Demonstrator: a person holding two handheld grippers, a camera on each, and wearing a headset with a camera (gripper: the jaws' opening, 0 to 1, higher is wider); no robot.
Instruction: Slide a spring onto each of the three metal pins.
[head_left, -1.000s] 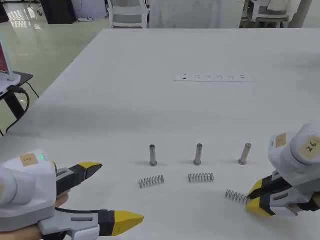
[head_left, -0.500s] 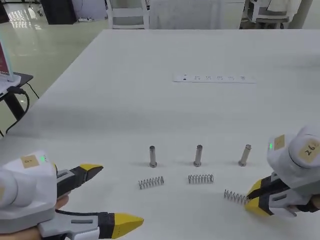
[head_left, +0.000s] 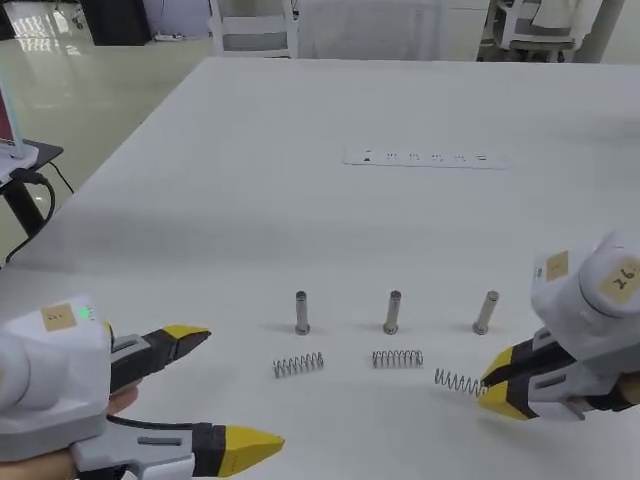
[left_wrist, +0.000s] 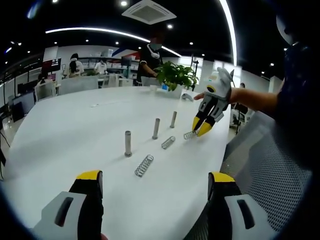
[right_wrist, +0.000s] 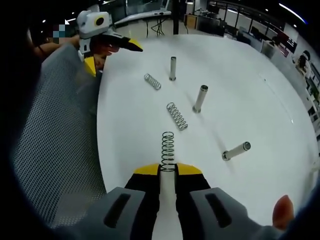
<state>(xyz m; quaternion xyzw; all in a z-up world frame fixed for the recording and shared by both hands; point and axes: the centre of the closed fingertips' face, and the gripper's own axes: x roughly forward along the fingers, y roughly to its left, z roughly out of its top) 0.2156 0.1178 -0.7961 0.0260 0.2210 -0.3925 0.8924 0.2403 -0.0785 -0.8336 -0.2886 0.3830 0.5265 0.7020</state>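
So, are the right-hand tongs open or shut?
Shut: the right tongs pinch one end of a spring, their yellow tips nearly touching.

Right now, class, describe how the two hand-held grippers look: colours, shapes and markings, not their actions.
Both the left gripper and right gripper have chunky white moulded bodies, black jaws and pointed yellow tips. Each body carries a small tan sticker; the right one also has a handwritten label. A green light glows on the left body.
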